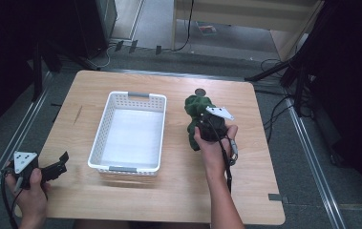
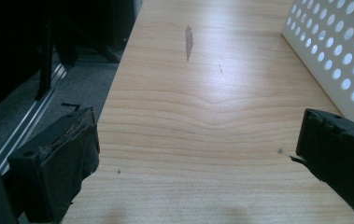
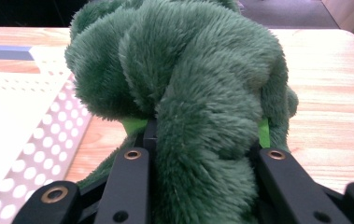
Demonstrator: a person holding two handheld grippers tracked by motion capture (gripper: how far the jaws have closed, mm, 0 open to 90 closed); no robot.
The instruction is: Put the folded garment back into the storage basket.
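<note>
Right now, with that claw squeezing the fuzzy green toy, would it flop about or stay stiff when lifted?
Probably floppy: the green plush toy bulges around the right claw, so its free ends would likely sag. It looks soft and light for its size. The fur seems grippy, so slipping appears unlikely, and it shouldn't roll.

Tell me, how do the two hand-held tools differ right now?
The right tool is shut on the green plush toy, its jaws pressed into the fur; the left tool is open and holds nothing. The right tool is over the table, right of the white basket; the left tool sits at the table's near left corner, left of the basket. Both have black jaws and a grey three-cornered plate on top.
</note>
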